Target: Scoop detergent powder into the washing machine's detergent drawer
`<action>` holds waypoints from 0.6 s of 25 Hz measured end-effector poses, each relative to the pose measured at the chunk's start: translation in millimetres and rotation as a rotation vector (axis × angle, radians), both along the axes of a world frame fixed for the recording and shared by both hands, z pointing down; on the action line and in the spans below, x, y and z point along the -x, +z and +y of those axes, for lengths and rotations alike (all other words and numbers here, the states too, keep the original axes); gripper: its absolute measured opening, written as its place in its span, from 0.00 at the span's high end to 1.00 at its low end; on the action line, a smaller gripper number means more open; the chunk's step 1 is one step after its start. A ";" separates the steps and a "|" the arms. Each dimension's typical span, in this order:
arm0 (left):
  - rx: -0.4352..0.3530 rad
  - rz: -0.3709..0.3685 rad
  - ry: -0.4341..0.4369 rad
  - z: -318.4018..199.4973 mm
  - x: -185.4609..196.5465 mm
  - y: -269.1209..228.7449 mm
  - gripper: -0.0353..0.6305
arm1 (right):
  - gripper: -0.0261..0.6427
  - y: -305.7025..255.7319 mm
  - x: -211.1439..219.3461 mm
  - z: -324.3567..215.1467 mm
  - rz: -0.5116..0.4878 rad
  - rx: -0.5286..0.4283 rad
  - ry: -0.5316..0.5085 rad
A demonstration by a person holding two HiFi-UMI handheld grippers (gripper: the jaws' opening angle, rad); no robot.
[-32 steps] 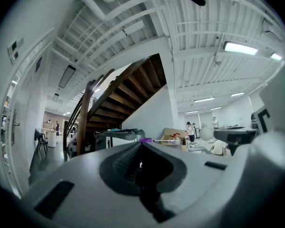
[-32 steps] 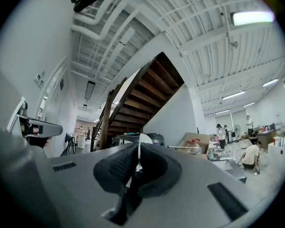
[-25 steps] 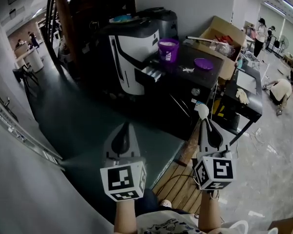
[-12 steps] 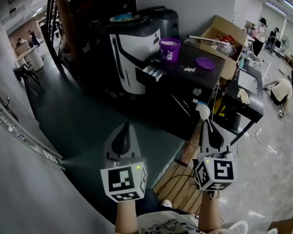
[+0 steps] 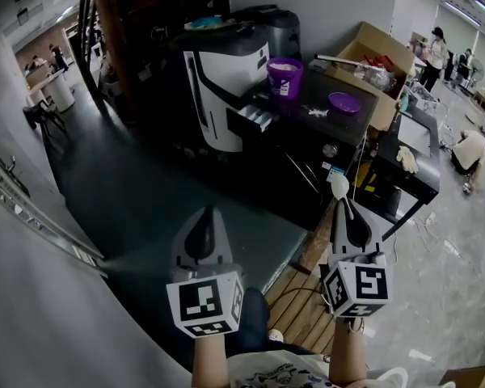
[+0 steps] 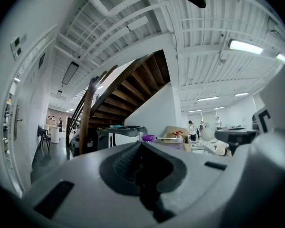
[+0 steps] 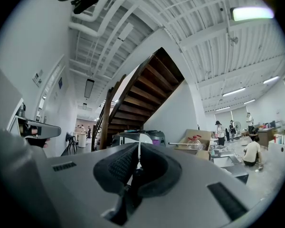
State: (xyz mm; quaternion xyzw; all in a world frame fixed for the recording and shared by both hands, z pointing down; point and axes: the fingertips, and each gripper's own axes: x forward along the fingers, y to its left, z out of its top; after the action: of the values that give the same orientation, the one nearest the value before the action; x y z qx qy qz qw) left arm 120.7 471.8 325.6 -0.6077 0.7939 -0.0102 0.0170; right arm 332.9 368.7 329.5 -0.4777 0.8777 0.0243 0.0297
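Note:
The white and black washing machine [image 5: 223, 78] stands far ahead, its detergent drawer [image 5: 255, 120] pulled out. Beside it, on a black counter [image 5: 323, 128], sit an open purple detergent tub [image 5: 284, 77] and its purple lid [image 5: 343, 102]. My left gripper [image 5: 204, 215] is held low and near, shut with nothing in it; its jaws [image 6: 140, 148] meet. My right gripper [image 5: 342, 208] is shut on a white scoop [image 5: 336, 186], whose bowl sticks out past the tips. The scoop's thin handle [image 7: 138, 156] shows between the pads. Both grippers are well short of the machine.
A cardboard box [image 5: 373, 56] with clutter sits behind the counter. A black low stand [image 5: 411, 158] is to the right, wooden slats [image 5: 301, 301] lie below my right gripper. A staircase rises at the back left. People stand and crouch at the far right [image 5: 469, 148].
The view has crept slightly toward the machine; the tub and counter sit a little higher and further right. Both grippers hold the same pose, the scoop still gripped.

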 end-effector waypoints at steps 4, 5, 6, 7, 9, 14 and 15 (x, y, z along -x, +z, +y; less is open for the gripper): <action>0.001 -0.006 0.000 -10.3 4.3 -2.3 0.94 | 0.93 -1.4 6.7 -11.9 -0.008 0.005 0.001; 0.001 -0.009 0.001 -14.6 6.0 -3.2 0.94 | 0.93 -2.3 8.9 -16.2 -0.008 0.004 0.000; 0.001 -0.011 0.002 -19.5 8.0 -3.8 0.94 | 0.93 -2.6 11.5 -20.6 -0.006 0.004 -0.002; 0.001 -0.013 0.003 -25.1 10.4 -4.0 0.94 | 0.93 -2.0 14.8 -25.4 -0.003 0.006 -0.005; 0.000 -0.013 0.007 -38.0 17.3 -2.9 0.94 | 0.93 0.4 21.8 -37.8 0.001 0.009 -0.005; -0.003 0.001 0.017 -80.4 41.7 0.9 0.94 | 0.93 -0.1 42.7 -77.4 0.009 -0.004 0.009; -0.003 0.004 0.019 -89.6 47.2 1.4 0.94 | 0.93 -0.1 47.6 -84.9 0.015 -0.007 0.012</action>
State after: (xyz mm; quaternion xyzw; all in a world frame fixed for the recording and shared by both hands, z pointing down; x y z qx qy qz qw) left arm 73.5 382.2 327.0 -0.6153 0.7881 -0.0073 0.0164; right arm 285.3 283.8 329.4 -0.4828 0.8748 0.0313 0.0249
